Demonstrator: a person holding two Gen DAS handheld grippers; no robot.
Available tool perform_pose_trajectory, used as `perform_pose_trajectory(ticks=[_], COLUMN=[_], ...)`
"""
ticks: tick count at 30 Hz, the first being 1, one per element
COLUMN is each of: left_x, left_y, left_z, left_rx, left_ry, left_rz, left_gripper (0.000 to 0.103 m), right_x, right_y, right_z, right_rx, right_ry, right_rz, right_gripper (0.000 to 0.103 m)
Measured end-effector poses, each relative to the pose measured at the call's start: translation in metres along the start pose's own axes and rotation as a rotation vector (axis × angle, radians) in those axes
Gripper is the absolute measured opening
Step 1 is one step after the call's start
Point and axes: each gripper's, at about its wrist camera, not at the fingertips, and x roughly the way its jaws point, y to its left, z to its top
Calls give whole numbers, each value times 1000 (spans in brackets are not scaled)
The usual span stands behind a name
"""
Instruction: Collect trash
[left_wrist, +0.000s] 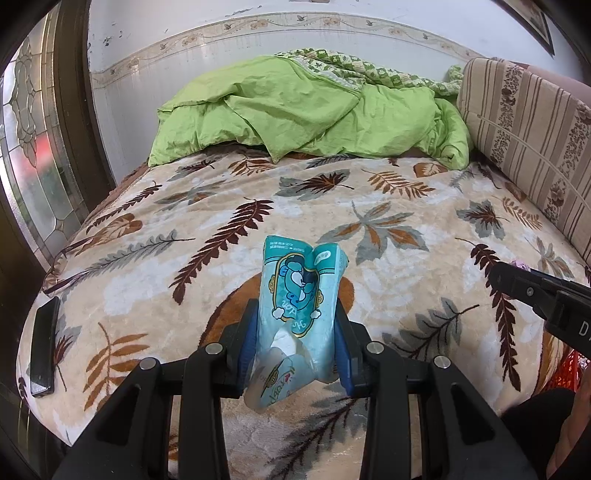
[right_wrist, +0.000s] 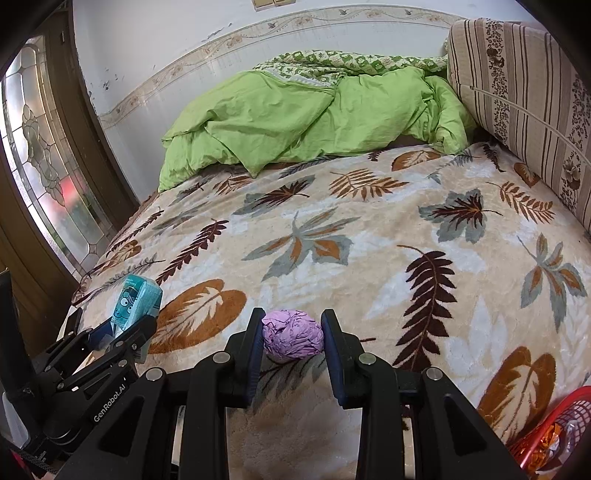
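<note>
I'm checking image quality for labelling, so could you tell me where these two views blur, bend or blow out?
Left wrist view: the packet's near end is blurred, the wall border arches. Right wrist view: the paper ball is sharp, the window bows and glows, corners dark.

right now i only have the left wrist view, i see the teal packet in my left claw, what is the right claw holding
Observer: The right claw is shut on a crumpled purple paper ball, held above the leaf-print blanket.
Operator: is there a bin anywhere, i only see a bit of red mesh at my edge
Observer: Yes, a red mesh basket sits at the lower right of the right wrist view, beside the bed's edge.
Operator: anything in it yet
Observer: An orange foil wrapper lies inside it.
Operator: ok, and my left claw from that side
Observer: The left claw grips the teal wipes packet, upright, left of the right claw.
</note>
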Motion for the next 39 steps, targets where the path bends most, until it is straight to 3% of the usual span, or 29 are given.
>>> perform_pose_trajectory(ticks=[11, 23, 39], left_x=[-15, -48, -89], left_y=[-16, -59, -142], left_z=[-1, 0, 7], left_rx=[37, 117, 281], left_ry=[-8, -23, -61], left_rz=[-59, -171, -323], left_gripper=[35, 35, 35], right_x=[-18, -84, -168], right_y=[-6, -33, -111], right_z=[-6, -21, -44], right_rx=[39, 85, 233], right_ry=[-10, -46, -117], right_rz=[7, -1, -134], right_gripper=[32, 32, 32])
